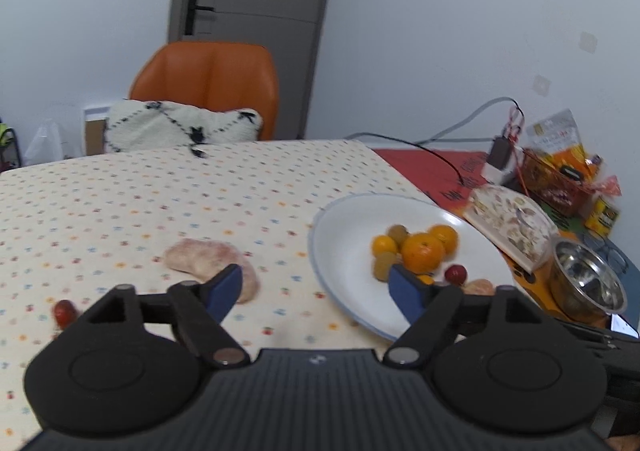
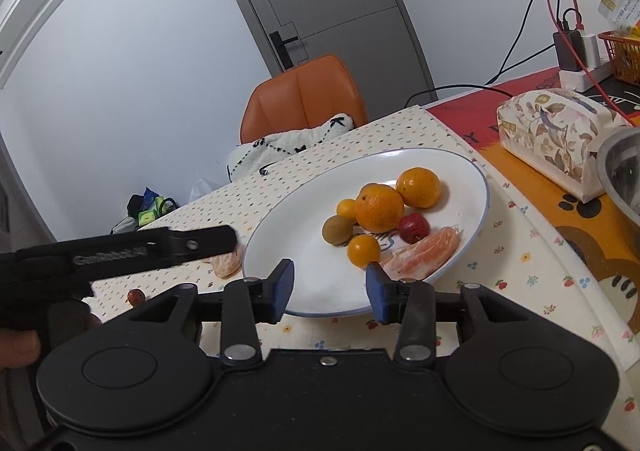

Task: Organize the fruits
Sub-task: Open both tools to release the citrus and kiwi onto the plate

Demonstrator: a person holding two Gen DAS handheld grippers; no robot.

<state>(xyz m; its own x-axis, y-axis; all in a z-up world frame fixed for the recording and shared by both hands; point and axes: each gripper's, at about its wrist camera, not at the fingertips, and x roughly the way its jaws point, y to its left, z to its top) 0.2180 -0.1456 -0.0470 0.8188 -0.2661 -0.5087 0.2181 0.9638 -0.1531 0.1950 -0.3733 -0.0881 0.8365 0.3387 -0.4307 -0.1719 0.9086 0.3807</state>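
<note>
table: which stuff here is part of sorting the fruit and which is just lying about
Part of the job:
white plate
oranges
pomelo segment on the cloth
red fruit off the plate

Lying about:
tissue pack
steel bowl
orange basket
cushion

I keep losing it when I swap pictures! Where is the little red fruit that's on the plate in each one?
Left wrist view: the small red fruit sits low right of centre, near the white plate's front, just right of the right blue pad.
Right wrist view: the same fruit is right of centre, tucked under the biggest orange.
Shared landmark: the orange chair behind the table.
</note>
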